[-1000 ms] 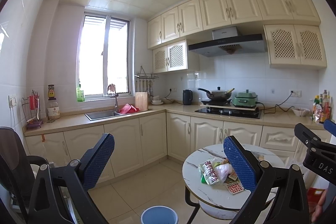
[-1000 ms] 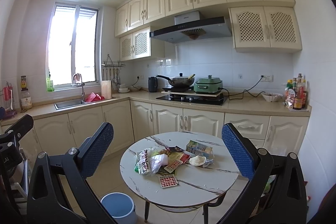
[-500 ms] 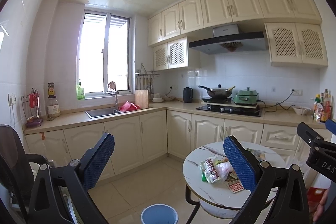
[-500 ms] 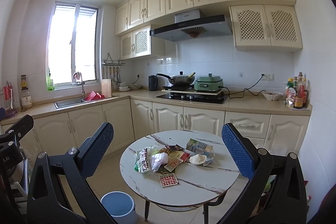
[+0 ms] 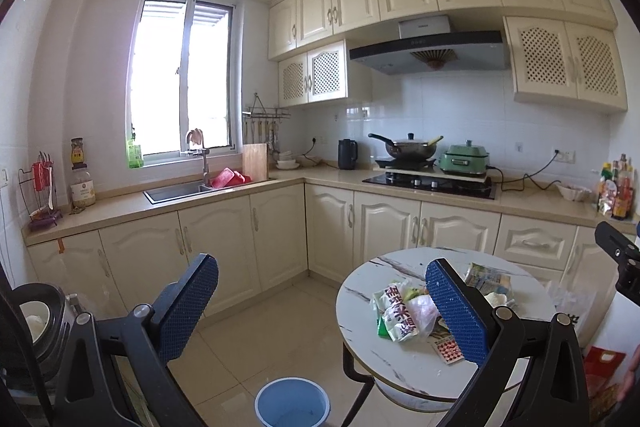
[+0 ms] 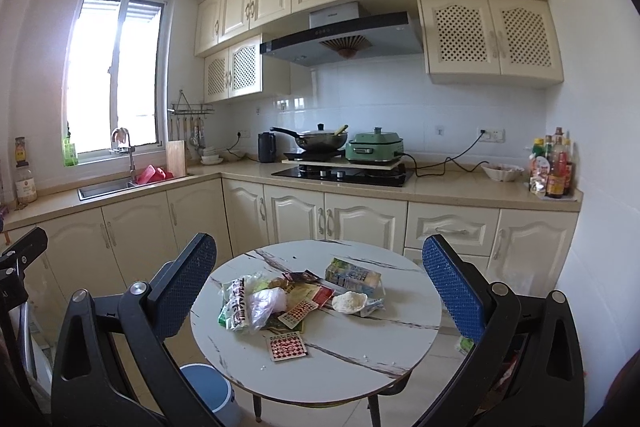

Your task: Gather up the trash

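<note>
You are holding your left gripper point(image 5: 320, 311) with its fingers spread wide and nothing between them, well back from the round table point(image 6: 360, 355); the blue bin point(image 5: 292, 403) is sitting on the floor just left of the table's base. The trash pile point(image 6: 280, 297) is lying on the table's left half, ahead of and between the wide, empty fingers of your right gripper point(image 6: 320, 291). The pile's long green-and-white wrapper point(image 6: 236, 303) is lying with its long axis running from the table's near-left edge toward its centre, and a red checkered packet point(image 6: 286, 345) is lying flat, apart, nearer you. Compared with a second ago, both cameras are tilting lower and sitting closer to the table.
</note>
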Available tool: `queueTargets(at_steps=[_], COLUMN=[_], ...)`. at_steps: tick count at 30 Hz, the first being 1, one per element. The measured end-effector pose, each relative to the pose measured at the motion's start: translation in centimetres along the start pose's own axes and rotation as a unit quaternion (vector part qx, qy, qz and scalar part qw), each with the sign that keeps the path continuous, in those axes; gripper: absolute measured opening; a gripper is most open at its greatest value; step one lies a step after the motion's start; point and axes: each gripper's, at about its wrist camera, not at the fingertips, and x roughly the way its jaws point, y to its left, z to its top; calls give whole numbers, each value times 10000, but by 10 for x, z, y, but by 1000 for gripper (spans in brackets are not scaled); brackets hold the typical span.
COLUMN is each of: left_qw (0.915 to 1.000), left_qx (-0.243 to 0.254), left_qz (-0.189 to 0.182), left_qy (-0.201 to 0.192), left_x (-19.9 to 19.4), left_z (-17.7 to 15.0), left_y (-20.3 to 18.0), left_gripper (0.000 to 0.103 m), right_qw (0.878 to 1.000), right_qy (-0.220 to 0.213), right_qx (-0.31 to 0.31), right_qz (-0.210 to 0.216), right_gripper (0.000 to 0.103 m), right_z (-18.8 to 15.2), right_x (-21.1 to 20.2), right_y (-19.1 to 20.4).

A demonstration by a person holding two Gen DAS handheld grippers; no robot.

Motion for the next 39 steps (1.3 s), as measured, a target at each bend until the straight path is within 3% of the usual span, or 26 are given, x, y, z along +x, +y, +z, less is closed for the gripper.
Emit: queueTargets(at_steps=[4,11,18,22,28,32,38,39], left_qw=[9995,9920,9729,9613,9548,9499,9429,9419], left_qx=[81,235,307,243,160,-32,-289,-332], left_qz=[-84,-256,-494,-479,-345,-505,-955,-1101], left_qy=[307,1216,2237,2704,2948,3084,3177,3157], left_x=[43,143,258,318,384,416,449,452], left_z=[-2,-17,-32,-37,-39,-41,-54,-54], left_y=[-11,-39,-73,-73,-68,-64,-44,-41], left_gripper=[102,102,102,102,99,96,72,63], right_qw=[9994,9927,9809,9725,9654,9621,9586,9577], right_qy=[316,1160,1881,2249,2557,2704,2833,2869], right_qx=[75,221,396,524,485,367,230,160], right_qz=[-112,-235,-310,-295,-174,-21,176,118], right_gripper=[103,103,103,103,103,103,103,103], right_z=[-16,-62,-111,-136,-155,-160,-160,-159], right_x=[39,121,197,234,278,307,340,344], right_y=[-16,-49,-84,-98,-99,-90,-78,-75])
